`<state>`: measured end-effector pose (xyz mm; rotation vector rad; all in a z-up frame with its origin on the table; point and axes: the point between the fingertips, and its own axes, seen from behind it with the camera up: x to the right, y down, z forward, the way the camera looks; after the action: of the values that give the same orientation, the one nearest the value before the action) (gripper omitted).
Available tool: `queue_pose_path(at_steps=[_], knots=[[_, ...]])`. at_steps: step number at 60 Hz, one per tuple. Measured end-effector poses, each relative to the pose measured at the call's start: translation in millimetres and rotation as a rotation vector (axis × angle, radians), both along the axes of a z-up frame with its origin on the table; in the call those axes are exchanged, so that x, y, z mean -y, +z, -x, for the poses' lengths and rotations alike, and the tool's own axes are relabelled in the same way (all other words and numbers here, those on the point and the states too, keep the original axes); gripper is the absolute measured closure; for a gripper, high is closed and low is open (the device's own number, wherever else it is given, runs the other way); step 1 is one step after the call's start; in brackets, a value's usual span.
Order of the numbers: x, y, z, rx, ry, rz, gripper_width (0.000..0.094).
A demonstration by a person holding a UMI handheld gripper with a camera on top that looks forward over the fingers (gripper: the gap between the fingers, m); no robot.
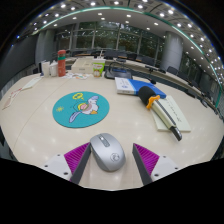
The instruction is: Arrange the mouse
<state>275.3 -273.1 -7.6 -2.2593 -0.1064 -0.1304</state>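
Note:
A grey wireless mouse (106,152) lies on the pale table (40,135), between the two fingers of my gripper (110,156). The gripper is open. The left magenta pad (76,155) sits close against the mouse's side. A visible gap separates the mouse from the right pad (147,156). Beyond the mouse, further up the table and a little left, lies a round teal mouse mat (80,107) with a cartoon print.
A blue, yellow and black hand tool (154,99) lies on white sheets (178,113) to the right beyond the fingers. A booklet (125,85) lies further back. Bottles and small containers (58,65) stand at the far left.

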Motion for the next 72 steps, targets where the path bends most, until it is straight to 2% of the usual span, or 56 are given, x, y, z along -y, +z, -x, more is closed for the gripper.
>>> queue_pose_path(at_steps=[10, 15, 19, 34, 38, 43, 56, 60, 66, 72], knots=[[-23, -2, -6, -0.032, -0.002, -0.009, 0.0122], [-27, -3, -6, -0.058, 0.003, -0.01, 0.0246], [-27, -4, -3, -0.075, 0.015, -0.016, 0.0431], [-26, -5, -6, -0.079, -0.019, -0.012, 0.0568], [-26, -2, -5, -0.096, -0.031, -0.006, 0.0581], [-32, 20, -6, -0.096, -0.045, -0.041, 0.0587], [-96, 162, 14, -0.147, -0.08, -0.272, 0.0587], [-121, 186, 31, -0.167, -0.07, -0.32, 0.0587], [-155, 185, 66, -0.176, -0.053, -0.316, 0.059], [-176, 137, 101, -0.181, -0.041, -0.254, 0.0588]])
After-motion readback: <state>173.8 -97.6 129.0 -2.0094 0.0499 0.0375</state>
